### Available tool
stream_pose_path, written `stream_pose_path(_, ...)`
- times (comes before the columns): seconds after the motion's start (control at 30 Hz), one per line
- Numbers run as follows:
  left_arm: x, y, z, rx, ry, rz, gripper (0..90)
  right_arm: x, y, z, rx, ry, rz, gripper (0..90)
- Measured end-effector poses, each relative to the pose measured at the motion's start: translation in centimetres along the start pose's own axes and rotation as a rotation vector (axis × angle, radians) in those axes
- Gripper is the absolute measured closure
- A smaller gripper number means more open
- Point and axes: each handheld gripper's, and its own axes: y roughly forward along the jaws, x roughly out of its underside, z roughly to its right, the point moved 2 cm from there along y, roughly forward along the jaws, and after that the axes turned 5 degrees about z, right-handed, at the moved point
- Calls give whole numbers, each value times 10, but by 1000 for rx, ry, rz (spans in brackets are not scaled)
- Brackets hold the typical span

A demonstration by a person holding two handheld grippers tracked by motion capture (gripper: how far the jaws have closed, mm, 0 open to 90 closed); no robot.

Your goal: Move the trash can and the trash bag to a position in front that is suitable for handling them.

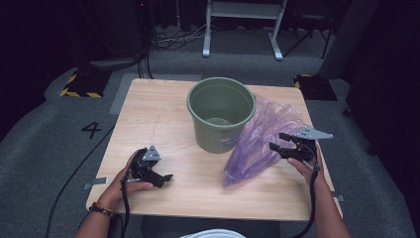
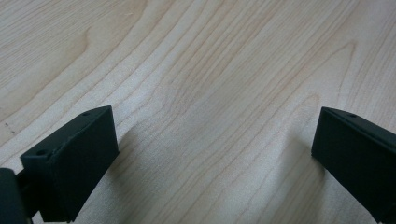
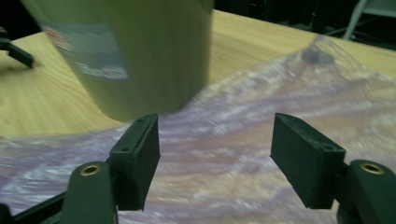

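Right gripper (image 1: 281, 141): we hold it released, above the purple bag (image 1: 257, 144).
Left gripper (image 1: 166, 181): we rest it released on the table (image 1: 148, 109).

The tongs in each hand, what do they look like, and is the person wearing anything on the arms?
Both tongs, left and right, are black with blocky rectangular jaws, a grey three-cornered plate on top and a black cable trailing back. Brass-coloured eyelets sit at the right jaws' bases. The left wrist wears a beaded bracelet; no sleeves show.

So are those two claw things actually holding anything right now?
No. The right gripper hangs over the purple plastic bag with its jaws apart, nothing pinched. The left gripper rests open on the bare table.
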Motion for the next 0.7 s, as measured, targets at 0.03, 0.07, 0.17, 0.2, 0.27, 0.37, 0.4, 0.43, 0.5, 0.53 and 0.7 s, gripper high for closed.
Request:
stream_pose_path(0.03, 0, 0, 0, 0, 0, 0, 3, -6, 0, -6, -24, -9, 13, 313)
stream_pose_path(0.07, 0, 0, 0, -1, -1, 1, 3, -6, 0, -6, -24, -9, 13, 313)
stream_pose_path(0.17, 0, 0, 0, -1, -1, 0, 3, -20, 3, -19, -66, -39, 19, 281)
stream_pose_path(0.2, 0, 0, 0, -1, -1, 0, 3, -20, 3, -19, -66, -39, 19, 281)
stream_pose_path(0.27, 0, 0, 0, -1, -2, 0, 3, -28, 4, -25, -87, -54, 33, 278)
stream_pose_path(0.37, 0, 0, 0, 0, 0, 0, 3, -46, 6, -36, -117, -89, 45, 278)
stream_pose_path(0.4, 0, 0, 0, 0, 0, 0, 3, -46, 6, -36, -117, -89, 45, 278)
stream_pose_path(0.43, 0, 0, 0, -1, -2, 1, 3, -55, 7, -43, -129, -111, 44, 280)
stream_pose_path(0.5, 0, 0, 0, 0, 0, 0, 3, -66, 9, -50, -145, -138, 48, 282)
stream_pose_path(0.53, 0, 0, 0, 0, 0, 0, 3, -66, 9, -50, -145, -138, 48, 282)
stream_pose_path(0.7, 0, 0, 0, 0, -1, 0, 3, -87, 15, -64, -164, -194, 56, 284)
